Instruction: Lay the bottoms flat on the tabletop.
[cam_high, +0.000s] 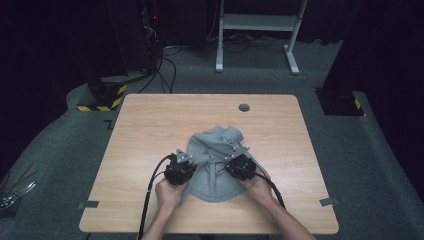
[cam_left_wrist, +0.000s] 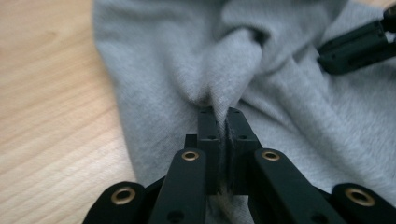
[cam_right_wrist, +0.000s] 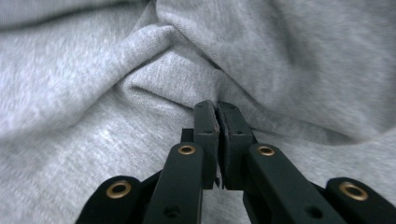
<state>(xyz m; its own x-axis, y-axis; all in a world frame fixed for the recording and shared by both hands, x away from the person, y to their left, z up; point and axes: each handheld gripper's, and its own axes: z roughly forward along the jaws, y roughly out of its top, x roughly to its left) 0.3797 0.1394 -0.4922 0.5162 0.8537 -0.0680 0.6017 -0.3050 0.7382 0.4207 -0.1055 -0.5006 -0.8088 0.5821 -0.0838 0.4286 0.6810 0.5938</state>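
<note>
Grey fleece garment (cam_high: 216, 165): lies crumpled on the wooden table (cam_high: 150, 125), nearer its front edge, midway between the side edges.
Left gripper (cam_left_wrist: 219, 114): clenched on a raised fold of the garment.
Right gripper (cam_right_wrist: 216, 108): jaws pressed together; cloth appears pinched between them, a thin hold.
Risk: the thin pinch may slip if the hands pull apart, dropping that side.
High view: shows both hands and the whole garment.
Left gripper view: shows the fold in the jaws.
</note>
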